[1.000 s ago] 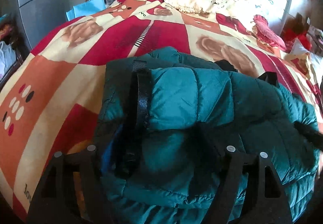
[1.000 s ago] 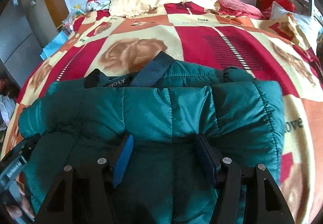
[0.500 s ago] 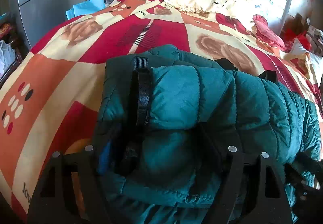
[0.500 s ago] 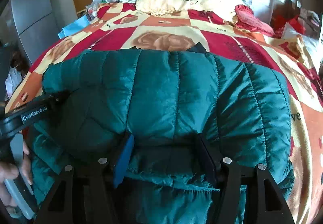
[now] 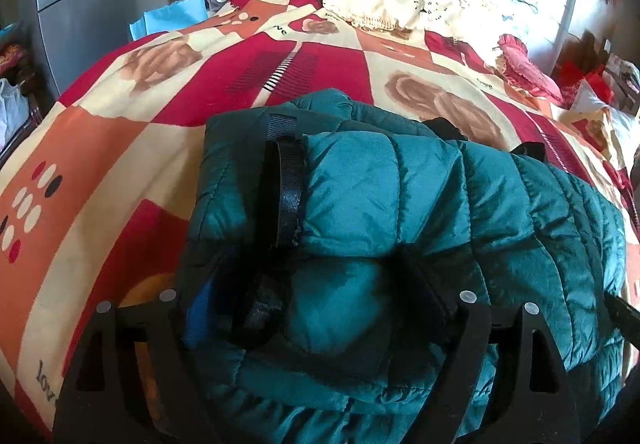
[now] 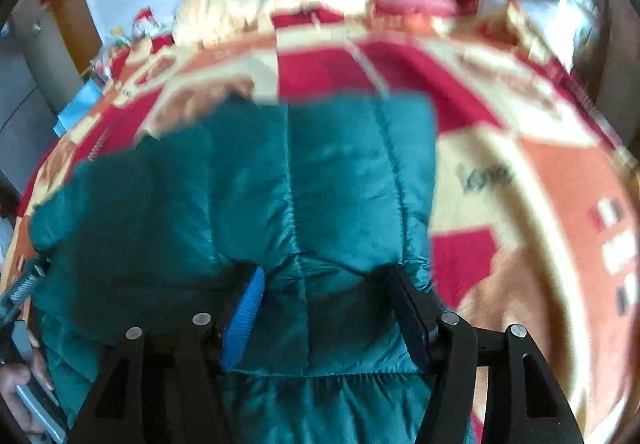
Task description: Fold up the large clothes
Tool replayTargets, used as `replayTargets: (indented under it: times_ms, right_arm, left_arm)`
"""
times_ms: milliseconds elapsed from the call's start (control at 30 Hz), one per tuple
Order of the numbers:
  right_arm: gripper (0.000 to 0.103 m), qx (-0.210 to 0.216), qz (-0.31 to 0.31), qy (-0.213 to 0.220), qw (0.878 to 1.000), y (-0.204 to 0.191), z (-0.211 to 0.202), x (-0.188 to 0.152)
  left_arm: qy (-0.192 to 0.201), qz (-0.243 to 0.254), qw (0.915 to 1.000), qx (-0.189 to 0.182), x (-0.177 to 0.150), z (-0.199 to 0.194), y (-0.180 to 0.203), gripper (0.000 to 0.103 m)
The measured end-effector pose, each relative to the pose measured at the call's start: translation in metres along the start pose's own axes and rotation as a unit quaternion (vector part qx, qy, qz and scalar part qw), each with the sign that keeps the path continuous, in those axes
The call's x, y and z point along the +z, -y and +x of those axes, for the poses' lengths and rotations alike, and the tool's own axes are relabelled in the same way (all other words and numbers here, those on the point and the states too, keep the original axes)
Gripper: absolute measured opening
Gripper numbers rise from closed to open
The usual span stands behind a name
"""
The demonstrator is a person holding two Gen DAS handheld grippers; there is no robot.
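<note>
- The bed (image 5: 120,148), under its red, orange and cream patchwork cover, fills both views; in the right wrist view it is now smeared with motion blur, where half a second ago it was sharp.
- The teal puffer jacket (image 5: 400,212) lies bunched on the near part of the bed. In the right wrist view its folded-over panel (image 6: 312,172) now sits lower and further left than half a second ago, and bare cover shows to its right.
- In the left wrist view the jacket is almost where it was a second ago, with the black strap (image 5: 289,196) upright along its left fold; its right side has crept a little nearer.
- The left gripper (image 5: 320,308) has its jaws opening, wider than a second ago, with a bulge of jacket fabric between them; the left finger is sunk in shadowed cloth, so contact there cannot be told.
- The right gripper (image 6: 324,308) pinches a ridge of jacket between its blue pad (image 6: 244,316) and its black finger, as before.
- A hand (image 6: 20,388) holding the other tool shows at the lower left edge of the right wrist view.
</note>
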State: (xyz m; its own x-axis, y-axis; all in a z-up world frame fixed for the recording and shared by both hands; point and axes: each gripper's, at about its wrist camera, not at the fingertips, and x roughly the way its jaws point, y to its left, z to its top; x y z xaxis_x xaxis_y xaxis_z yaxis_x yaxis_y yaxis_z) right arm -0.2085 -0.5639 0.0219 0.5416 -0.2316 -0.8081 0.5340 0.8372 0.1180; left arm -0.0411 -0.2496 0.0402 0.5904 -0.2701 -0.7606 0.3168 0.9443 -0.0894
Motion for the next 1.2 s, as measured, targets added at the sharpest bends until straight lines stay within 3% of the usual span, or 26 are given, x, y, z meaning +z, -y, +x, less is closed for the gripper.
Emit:
replayTargets:
  times_ms: [133,367,633,1200]
  right_arm:
    - [0.062,0.004,-0.001,0.005,1.0,-0.002,-0.022,0.0]
    - [0.062,0.029,0.013,0.02,0.999,0.01,-0.072,-0.028]
    - [0.062,0.051,0.02,-0.006,0.998,0.016,-0.093,-0.069]
    - [0.062,0.053,0.007,-0.041,0.998,0.033,-0.137,-0.156]
  left_arm:
    - [0.002,0.002,1.0,0.001,-0.003,-0.021,-0.009,0.083]
    - [0.026,0.005,0.9996,0.007,-0.02,-0.068,-0.035,0.083]
    - [0.027,0.005,0.9996,0.01,-0.049,-0.112,-0.056,0.083]
    - [0.024,0.021,0.9993,0.017,-0.12,-0.173,-0.084,0.083]
